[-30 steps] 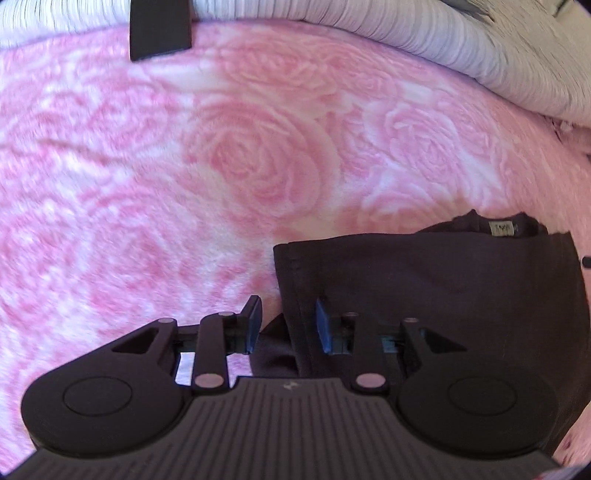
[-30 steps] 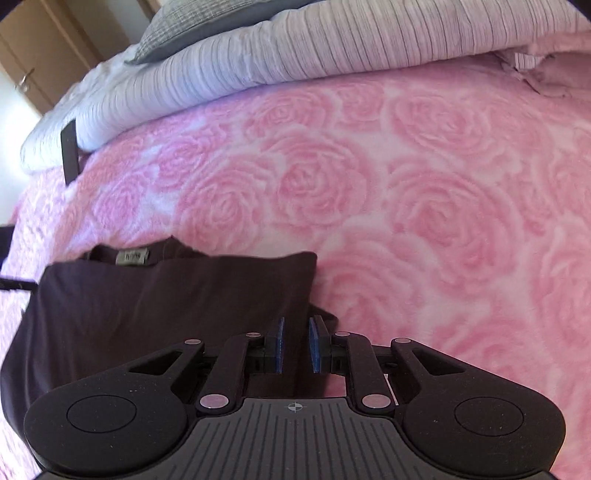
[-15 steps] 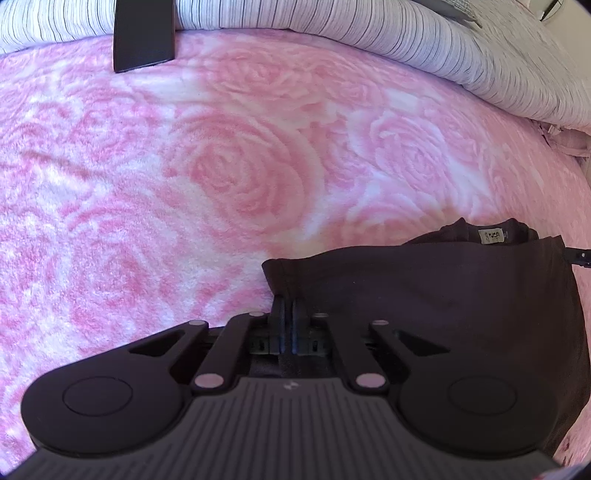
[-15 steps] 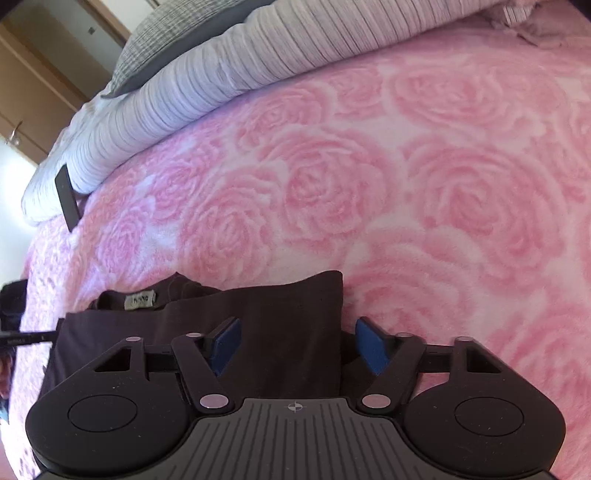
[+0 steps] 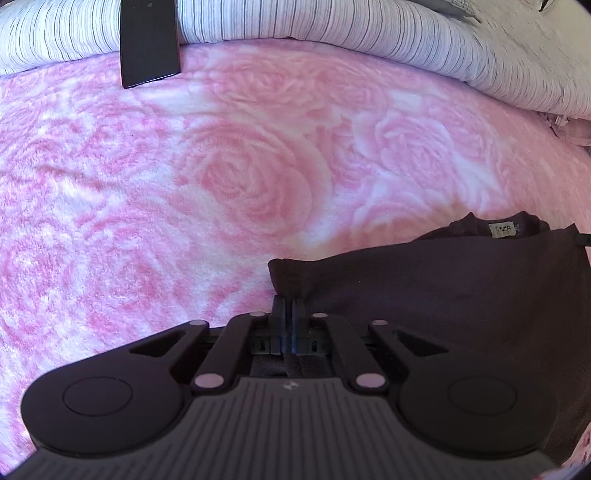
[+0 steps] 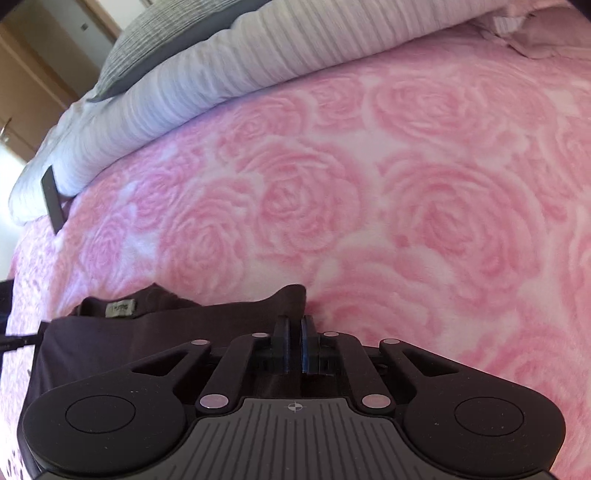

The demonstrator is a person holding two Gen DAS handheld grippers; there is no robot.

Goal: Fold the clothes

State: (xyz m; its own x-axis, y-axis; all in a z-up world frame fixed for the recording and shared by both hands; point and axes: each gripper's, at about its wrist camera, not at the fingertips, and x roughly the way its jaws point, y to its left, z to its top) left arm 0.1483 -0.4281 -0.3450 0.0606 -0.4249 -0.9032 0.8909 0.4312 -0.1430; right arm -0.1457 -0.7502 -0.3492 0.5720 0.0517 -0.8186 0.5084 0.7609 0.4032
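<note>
A dark brown garment [image 5: 443, 291] lies partly folded on a pink rose-patterned blanket [image 5: 221, 184], its neck label [image 5: 502, 230] facing up. My left gripper [image 5: 289, 306] is shut on the garment's left corner, which is lifted slightly. In the right wrist view the same garment [image 6: 155, 332] lies at lower left with its label [image 6: 120, 308] showing. My right gripper [image 6: 293, 325] is shut on the garment's right corner, raised a little off the blanket [image 6: 369, 203].
A white striped duvet [image 5: 369, 29] is bunched along the far edge of the bed, also in the right wrist view [image 6: 221, 81]. A dark flat rectangular object [image 5: 149, 40] leans against it. A grey pillow [image 6: 155, 48] and wooden doors lie beyond.
My left gripper closed on the garment's left corner. My right gripper opened, moved over the right corner, then closed on it. Both corners are now slightly lifted.
</note>
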